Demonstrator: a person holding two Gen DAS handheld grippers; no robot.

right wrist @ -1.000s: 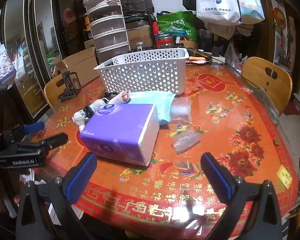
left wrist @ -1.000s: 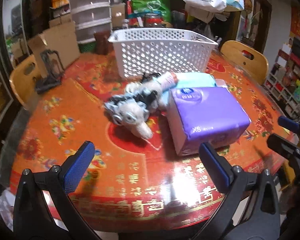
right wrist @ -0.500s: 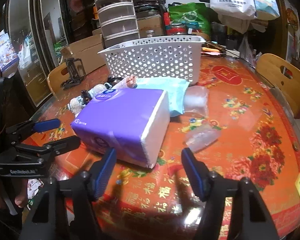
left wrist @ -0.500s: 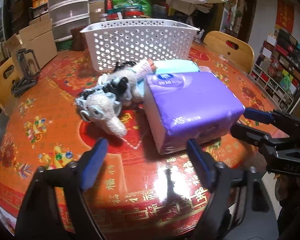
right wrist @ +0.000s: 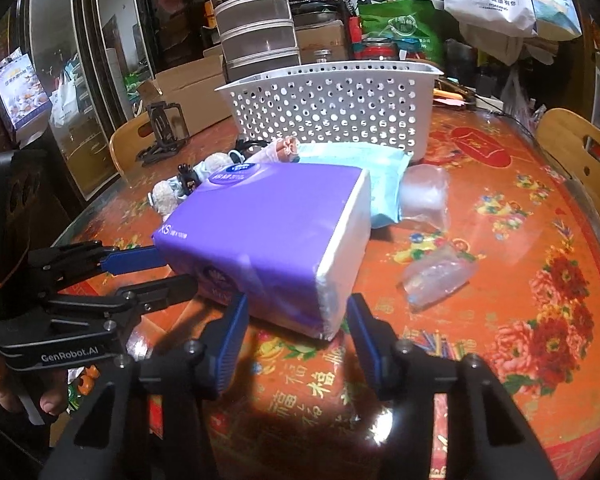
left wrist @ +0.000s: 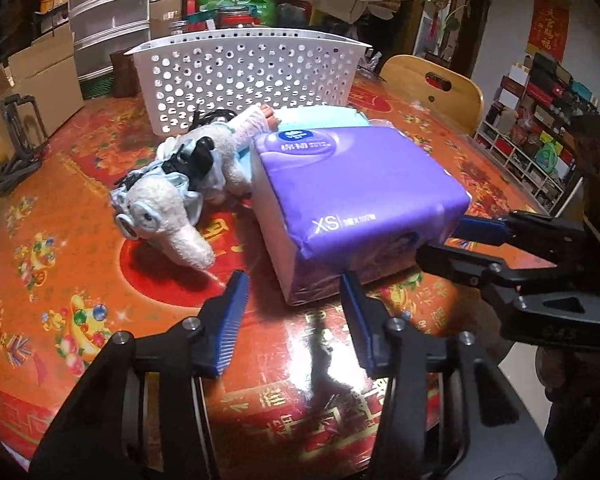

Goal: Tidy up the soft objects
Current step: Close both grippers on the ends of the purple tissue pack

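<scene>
A purple tissue pack (left wrist: pixel 356 184) lies on the red patterned table (left wrist: pixel 80 280). My left gripper (left wrist: pixel 294 312) straddles the pack's near corner. Its jaws are closing, and the pads stand a little off the wrapper. My right gripper (right wrist: pixel 296 320) straddles the white-ended corner of the same pack (right wrist: pixel 260 232), jaws also closing, pads not pressing. A white plush elephant (left wrist: pixel 168 208) lies left of the pack. Behind it lies a teal soft pack (right wrist: pixel 380 168), and behind that stands a white perforated basket (left wrist: pixel 244 76). Each gripper shows in the other's view: the right gripper (left wrist: pixel 440 242), the left gripper (right wrist: pixel 180 268).
Two clear plastic bags (right wrist: pixel 436 276) (right wrist: pixel 424 196) lie right of the tissue pack. A black stand (left wrist: pixel 16 140) sits at the table's left edge. Wooden chairs (left wrist: pixel 432 84) ring the table. Cardboard boxes, stacked drawers and bags crowd the room behind.
Both grippers have come down and forward to the tissue pack, one at each near corner. Both sets of jaws have narrowed from wide open.
</scene>
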